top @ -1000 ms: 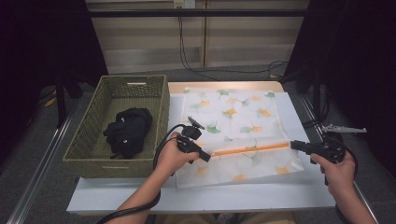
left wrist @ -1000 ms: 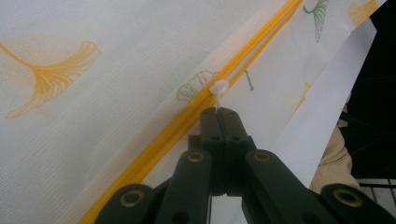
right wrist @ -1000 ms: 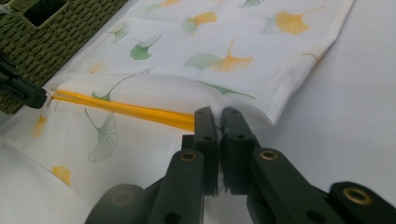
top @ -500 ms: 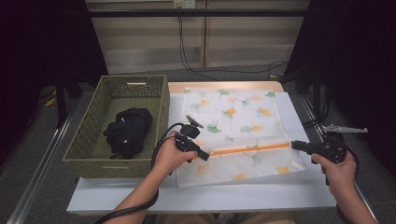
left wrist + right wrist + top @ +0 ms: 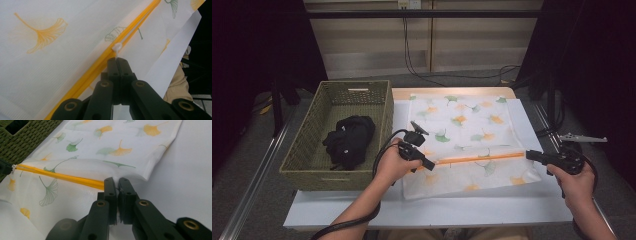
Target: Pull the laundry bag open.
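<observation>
Nothing much has shifted since the earlier frames: the zipper pull (image 5: 117, 47) sits at the same left end of the orange zipper (image 5: 479, 159), and both hands stay put. That zipper runs across the leaf-printed mesh bag (image 5: 467, 120), which lies flat on the white table (image 5: 532, 210) just right of the woven basket (image 5: 307, 165). The left gripper (image 5: 117, 60) has its jaws pressed together on the pull's white tab, while the right gripper (image 5: 117, 182) is clamped on the bag's edge at the zipper's far end, holding it taut. Judging by the closed orange line, the zip looks fully drawn, so what remains is probably letting go. A black garment (image 5: 349, 140) lies bundled in the basket.
</observation>
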### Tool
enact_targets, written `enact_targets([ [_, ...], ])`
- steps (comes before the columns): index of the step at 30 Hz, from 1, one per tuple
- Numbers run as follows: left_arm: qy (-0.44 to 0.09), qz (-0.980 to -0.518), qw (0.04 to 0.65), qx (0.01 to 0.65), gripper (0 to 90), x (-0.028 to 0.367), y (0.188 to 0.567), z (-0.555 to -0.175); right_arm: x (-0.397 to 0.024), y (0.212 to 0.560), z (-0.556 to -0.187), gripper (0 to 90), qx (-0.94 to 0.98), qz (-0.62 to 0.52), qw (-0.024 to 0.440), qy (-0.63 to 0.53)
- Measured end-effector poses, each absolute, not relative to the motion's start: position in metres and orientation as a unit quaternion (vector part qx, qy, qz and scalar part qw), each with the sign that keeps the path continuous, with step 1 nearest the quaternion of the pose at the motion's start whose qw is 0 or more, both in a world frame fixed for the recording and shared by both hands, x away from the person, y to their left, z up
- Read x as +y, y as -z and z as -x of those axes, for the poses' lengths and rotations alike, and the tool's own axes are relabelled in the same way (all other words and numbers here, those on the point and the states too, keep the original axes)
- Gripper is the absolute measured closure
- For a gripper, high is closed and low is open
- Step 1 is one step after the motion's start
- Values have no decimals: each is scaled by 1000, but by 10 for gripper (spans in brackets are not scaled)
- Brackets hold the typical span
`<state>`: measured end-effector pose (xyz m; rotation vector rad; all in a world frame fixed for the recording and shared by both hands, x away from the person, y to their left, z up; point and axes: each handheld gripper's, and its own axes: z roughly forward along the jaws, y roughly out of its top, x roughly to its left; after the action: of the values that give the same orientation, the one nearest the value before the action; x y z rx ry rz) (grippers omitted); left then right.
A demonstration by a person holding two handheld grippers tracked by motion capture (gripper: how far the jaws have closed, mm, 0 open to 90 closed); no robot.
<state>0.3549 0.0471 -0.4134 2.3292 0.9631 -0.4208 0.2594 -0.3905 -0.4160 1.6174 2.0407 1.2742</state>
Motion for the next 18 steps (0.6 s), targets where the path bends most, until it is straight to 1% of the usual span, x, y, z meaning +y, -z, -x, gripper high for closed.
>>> enact_targets([
  [5, 156, -874, 296, 351, 900, 45, 410, -353, -392, 416, -259, 864, 696, -556, 124, -438],
  [6, 156, -877, 287, 352, 900, 45, 407, -353, -393, 416, -259, 864, 696, -556, 124, -437],
  [10, 152, -876, 296, 350, 900, 46, 405, -353, -393, 416, -259, 864, 696, -555, 125, -438],
  [14, 149, -873, 295, 358, 900, 48, 403, -354, -395, 414, -260, 864, 695, -555, 128, -439],
  [15, 149, -876, 295, 352, 900, 50, 403, -355, -395, 414, -260, 864, 694, -556, 126, -439],
  [18, 151, -868, 299, 368, 900, 51, 402, -354, -394, 415, -259, 864, 696, -556, 126, -437],
])
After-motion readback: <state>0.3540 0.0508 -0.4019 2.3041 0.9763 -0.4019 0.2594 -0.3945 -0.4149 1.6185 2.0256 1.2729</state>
